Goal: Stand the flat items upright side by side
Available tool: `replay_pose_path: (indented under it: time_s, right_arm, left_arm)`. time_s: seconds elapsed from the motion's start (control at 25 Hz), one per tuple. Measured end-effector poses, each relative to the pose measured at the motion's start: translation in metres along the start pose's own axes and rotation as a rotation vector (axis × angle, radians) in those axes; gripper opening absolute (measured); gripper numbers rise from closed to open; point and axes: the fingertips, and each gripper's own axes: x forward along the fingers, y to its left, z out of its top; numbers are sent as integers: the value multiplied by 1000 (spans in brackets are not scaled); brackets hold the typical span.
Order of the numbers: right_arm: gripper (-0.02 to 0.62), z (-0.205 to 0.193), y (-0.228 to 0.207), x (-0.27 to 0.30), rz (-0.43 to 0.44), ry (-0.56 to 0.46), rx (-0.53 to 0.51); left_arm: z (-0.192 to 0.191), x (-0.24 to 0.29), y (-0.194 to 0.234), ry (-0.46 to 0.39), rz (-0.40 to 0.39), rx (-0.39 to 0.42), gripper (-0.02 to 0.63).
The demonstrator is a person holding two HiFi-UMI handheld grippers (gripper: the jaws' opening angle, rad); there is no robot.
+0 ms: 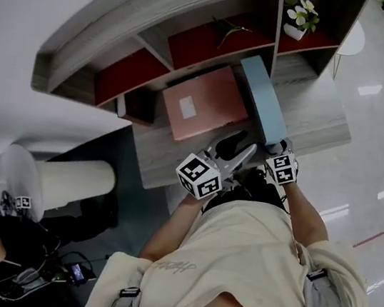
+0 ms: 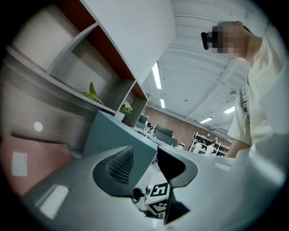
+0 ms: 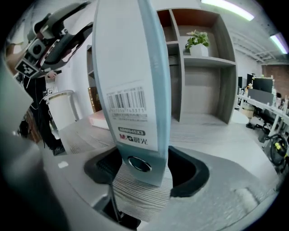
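So the blue binder (image 1: 262,99) is up on its edge on the tabletop (image 1: 320,122), running from the front edge back toward the shelf unit (image 1: 200,13). The right gripper (image 1: 276,148) is clamped on the low end of its spine. The left gripper (image 1: 237,144) is hanging loose with nothing in it, right next to the binder's side. The pink binder (image 1: 203,104) lies flat just beside it. My worry is that the only grip is low and at one end, so a nudge from the left tongs, or letting go early, could flop it onto the pink one. Pink looks tricky too, since it's flush on the wood and could just slide.
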Motion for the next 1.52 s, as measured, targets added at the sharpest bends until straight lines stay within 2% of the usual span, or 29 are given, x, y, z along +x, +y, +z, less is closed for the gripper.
replay_pose_path:
  time_s: [0.32, 0.56, 0.72, 0.96, 1.24, 1.52]
  right_arm:
    - [314, 0, -4, -8, -80, 11, 21]
    - [328, 33, -6, -21, -172, -101, 29]
    - [295, 38, -5, -18, -186, -82, 44]
    - [291, 49, -14, -7, -211, -59, 85]
    - [290, 67, -45, 15, -273, -48, 93]
    - [290, 92, -73, 41, -280, -67, 107]
  left_arm:
    - [-14, -32, 18, 26, 62, -2, 166]
    - [-23, -54, 34, 27, 124, -16, 163]
    - [-23, -62, 45, 15, 166, -21, 161]
    - [-13, -63, 53, -9, 191, -15, 158]
    - [-9, -63, 65, -17, 234, -16, 158]
    - [0, -64, 82, -31, 296, -13, 158]
